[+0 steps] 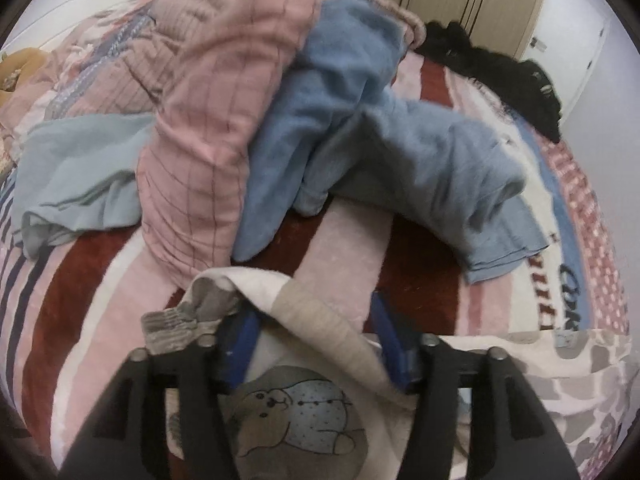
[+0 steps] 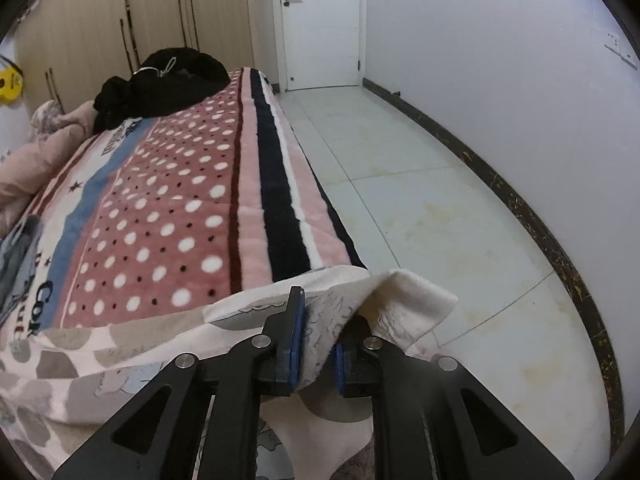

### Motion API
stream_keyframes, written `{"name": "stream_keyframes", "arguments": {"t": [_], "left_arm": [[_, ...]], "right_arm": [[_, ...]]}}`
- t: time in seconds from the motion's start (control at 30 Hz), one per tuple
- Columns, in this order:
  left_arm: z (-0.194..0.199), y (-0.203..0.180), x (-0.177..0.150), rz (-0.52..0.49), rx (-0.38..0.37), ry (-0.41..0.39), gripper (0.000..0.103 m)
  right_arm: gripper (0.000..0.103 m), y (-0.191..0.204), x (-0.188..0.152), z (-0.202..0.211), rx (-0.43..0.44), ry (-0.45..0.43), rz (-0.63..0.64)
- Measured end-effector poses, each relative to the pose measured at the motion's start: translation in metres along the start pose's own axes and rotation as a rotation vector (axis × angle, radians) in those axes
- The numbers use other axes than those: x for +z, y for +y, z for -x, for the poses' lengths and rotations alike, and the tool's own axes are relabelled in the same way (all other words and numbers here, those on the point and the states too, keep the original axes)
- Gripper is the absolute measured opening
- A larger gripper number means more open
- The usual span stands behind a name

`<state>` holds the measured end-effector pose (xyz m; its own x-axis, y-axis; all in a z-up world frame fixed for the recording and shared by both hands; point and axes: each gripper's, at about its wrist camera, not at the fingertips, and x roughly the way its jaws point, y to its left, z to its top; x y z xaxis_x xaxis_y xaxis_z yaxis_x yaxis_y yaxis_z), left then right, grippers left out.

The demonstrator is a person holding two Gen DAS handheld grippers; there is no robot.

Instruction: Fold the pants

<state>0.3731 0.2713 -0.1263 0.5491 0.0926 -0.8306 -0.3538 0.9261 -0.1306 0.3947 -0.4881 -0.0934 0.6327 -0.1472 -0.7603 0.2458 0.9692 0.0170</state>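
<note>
The pants (image 1: 296,412) are cream fleece with a bear print and grey patches, and they lie across the near end of the striped blanket (image 1: 344,240). My left gripper (image 1: 312,312) stands open above them, its blue pads (image 1: 240,340) wide apart and a fold of cream fabric draped loosely between them. In the right wrist view the pants (image 2: 100,364) reach the bed's right edge. There my right gripper (image 2: 324,316) has its jaws slightly apart with a bunch of the fabric lying between the pads, not pinched flat. One corner of the pants (image 2: 420,296) juts past the edge over the floor.
A blue garment (image 1: 400,152), a pink checked quilt (image 1: 208,128) and a pale teal cloth (image 1: 80,168) are heaped farther up the bed. A black garment (image 2: 160,80) lies at the far end by the wardrobe (image 2: 100,20). Tiled floor (image 2: 440,200) and a white door (image 2: 320,24) are on the right.
</note>
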Motion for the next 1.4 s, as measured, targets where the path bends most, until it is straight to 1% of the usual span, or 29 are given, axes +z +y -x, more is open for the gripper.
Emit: {"name": "stream_keyframes", "arguments": {"t": [0.03,0.07,0.17,0.2,0.23,0.27,0.3,0.33,0.37,0.4,0.43,0.47,0.53,0.57,0.63,0.73,0.8,0.83,0.87,0.97,1.03,1.07,1.13,1.17,1.33,1.4], "left_arm": [[0.007,0.002,0.001,0.001,-0.012,-0.015,0.059],[0.015,0.004,0.003,0.005,-0.032,-0.026,0.062],[0.035,0.011,0.004,0.021,-0.095,-0.026,0.068],[0.04,0.011,0.005,0.021,-0.12,-0.023,0.072],[0.046,0.014,0.004,0.021,-0.151,-0.013,0.074],[0.05,0.013,0.004,0.019,-0.159,-0.005,0.075],[0.055,0.015,0.003,0.011,-0.15,0.002,0.075],[0.059,0.015,0.001,0.001,-0.124,-0.006,0.077],[0.065,0.017,-0.001,-0.016,-0.092,-0.022,0.081],[0.072,0.02,-0.002,-0.032,-0.082,-0.032,0.083],[0.077,0.025,-0.005,-0.038,-0.096,-0.034,0.083],[0.082,0.03,-0.008,-0.032,-0.116,-0.029,0.083],[0.09,0.03,-0.016,-0.046,-0.124,-0.018,0.083],[0.094,0.026,-0.023,-0.068,-0.131,-0.02,0.083],[0.099,0.014,-0.034,-0.111,-0.17,-0.012,0.083],[0.099,-0.009,-0.055,-0.17,-0.26,0.016,0.083],[0.09,-0.031,-0.07,-0.23,-0.293,0.057,0.083],[0.082,-0.044,-0.079,-0.27,-0.301,0.083,0.083],[0.074,-0.053,-0.085,-0.299,-0.301,0.103,0.083],[0.049,-0.072,-0.095,-0.333,-0.285,0.141,0.083],[0.034,-0.08,-0.095,-0.344,-0.279,0.157,0.083],[0.026,-0.083,-0.093,-0.345,-0.263,0.161,0.083],[0.013,-0.085,-0.087,-0.338,-0.245,0.169,0.083],[0.006,-0.086,-0.082,-0.333,-0.241,0.173,0.083],[-0.015,-0.09,-0.064,-0.342,-0.202,0.168,0.083],[-0.022,-0.092,-0.056,-0.352,-0.184,0.163,0.083]], "right_arm": [[0.026,-0.002,0.001,0.003,-0.004,-0.013,-0.008],[0.032,-0.003,0.003,0.007,-0.01,-0.027,-0.008],[0.036,0.001,0.005,0.024,-0.011,-0.054,0.022],[0.037,0.005,0.005,0.034,0.007,-0.065,0.04],[0.039,0.012,0.003,0.043,0.027,-0.076,0.062],[0.043,0.02,0.001,0.051,0.05,-0.083,0.086],[0.043,0.03,-0.002,0.059,0.082,-0.086,0.115],[0.043,0.041,-0.006,0.068,0.122,-0.087,0.147],[0.043,0.057,-0.013,0.08,0.181,-0.087,0.193],[0.043,0.066,-0.017,0.086,0.218,-0.085,0.219],[0.043,0.081,-0.026,0.094,0.269,-0.077,0.252],[0.043,0.092,-0.031,0.098,0.303,-0.067,0.271],[0.043,0.118,-0.045,0.104,0.374,-0.047,0.312],[0.043,0.134,-0.054,0.106,0.411,-0.034,0.345],[0.043,0.157,-0.067,0.104,0.46,-0.011,0.387],[0.042,0.19,-0.091,0.096,0.53,0.045,0.428],[0.033,0.207,-0.105,0.086,0.592,0.106,0.431],[0.027,0.213,-0.112,0.083,0.621,0.133,0.429],[0.025,0.221,-0.12,0.078,0.649,0.156,0.435],[0.025,0.238,-0.138,0.066,0.648,0.193,0.491],[0.024,0.244,-0.143,0.058,0.646,0.217,0.5],[0.024,0.248,-0.144,0.051,0.634,0.226,0.5],[0.023,0.251,-0.142,0.044,0.602,0.219,0.506],[0.019,0.252,-0.14,0.039,0.587,0.213,0.513],[0.011,0.259,-0.121,0.021,0.547,0.199,0.511],[0.011,0.263,-0.11,0.015,0.526,0.182,0.518]]}}
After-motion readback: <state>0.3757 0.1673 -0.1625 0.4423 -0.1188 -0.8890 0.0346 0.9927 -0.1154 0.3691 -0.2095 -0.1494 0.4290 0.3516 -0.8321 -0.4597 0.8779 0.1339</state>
